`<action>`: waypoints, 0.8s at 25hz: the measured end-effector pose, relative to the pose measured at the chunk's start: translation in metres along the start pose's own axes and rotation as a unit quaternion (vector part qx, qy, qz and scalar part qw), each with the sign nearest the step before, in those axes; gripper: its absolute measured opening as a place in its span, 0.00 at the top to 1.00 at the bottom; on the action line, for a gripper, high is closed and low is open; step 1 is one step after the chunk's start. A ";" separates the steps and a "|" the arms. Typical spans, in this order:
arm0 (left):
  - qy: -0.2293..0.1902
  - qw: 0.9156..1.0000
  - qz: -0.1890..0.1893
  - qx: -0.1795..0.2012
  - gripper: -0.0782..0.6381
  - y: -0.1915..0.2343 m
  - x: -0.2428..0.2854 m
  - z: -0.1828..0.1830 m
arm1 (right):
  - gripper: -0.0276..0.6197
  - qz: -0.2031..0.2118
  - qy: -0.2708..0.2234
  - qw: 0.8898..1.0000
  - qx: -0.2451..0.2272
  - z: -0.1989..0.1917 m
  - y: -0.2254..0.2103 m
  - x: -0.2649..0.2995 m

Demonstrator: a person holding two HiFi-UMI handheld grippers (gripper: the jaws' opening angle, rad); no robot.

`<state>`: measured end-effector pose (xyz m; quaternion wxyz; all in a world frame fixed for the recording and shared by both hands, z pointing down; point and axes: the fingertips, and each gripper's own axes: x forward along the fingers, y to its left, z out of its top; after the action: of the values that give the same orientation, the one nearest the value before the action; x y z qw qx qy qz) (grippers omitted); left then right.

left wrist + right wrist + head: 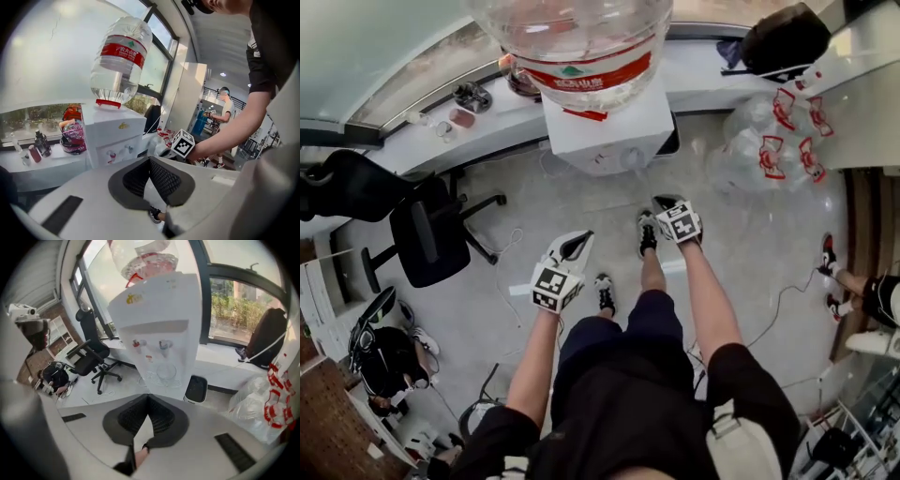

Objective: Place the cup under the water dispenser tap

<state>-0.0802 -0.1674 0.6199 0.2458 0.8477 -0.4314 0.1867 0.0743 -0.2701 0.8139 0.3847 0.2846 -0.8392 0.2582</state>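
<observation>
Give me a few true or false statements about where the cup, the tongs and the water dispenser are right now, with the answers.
1. The left tongs and right tongs are both shut and empty. True.
2. The cup is held in the right tongs. False: it stands in the recess of the dispenser, below the taps.
3. A bottle sits upside down on the dispenser. True.
4. In the head view, the chair is to the right of the dispenser. False: it is to its left.
</observation>
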 end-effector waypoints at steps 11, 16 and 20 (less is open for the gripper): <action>-0.026 0.999 -0.006 0.044 0.89 -0.017 -0.062 0.032 | 0.96 0.031 0.024 0.990 -0.133 -0.006 0.095 -0.101; -0.044 0.998 -0.004 0.046 0.89 -0.017 -0.092 0.031 | 0.96 0.010 -0.017 0.991 -0.131 0.003 0.130 -0.136; -0.050 0.997 -0.018 0.053 0.89 -0.030 -0.110 0.023 | 0.96 -0.012 -0.057 0.989 -0.134 0.007 0.154 -0.163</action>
<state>-0.1148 -0.0955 0.5351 0.1818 0.8753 -0.4178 0.1619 0.0554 -0.1209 0.6473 0.3740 0.2550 -0.8832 0.1225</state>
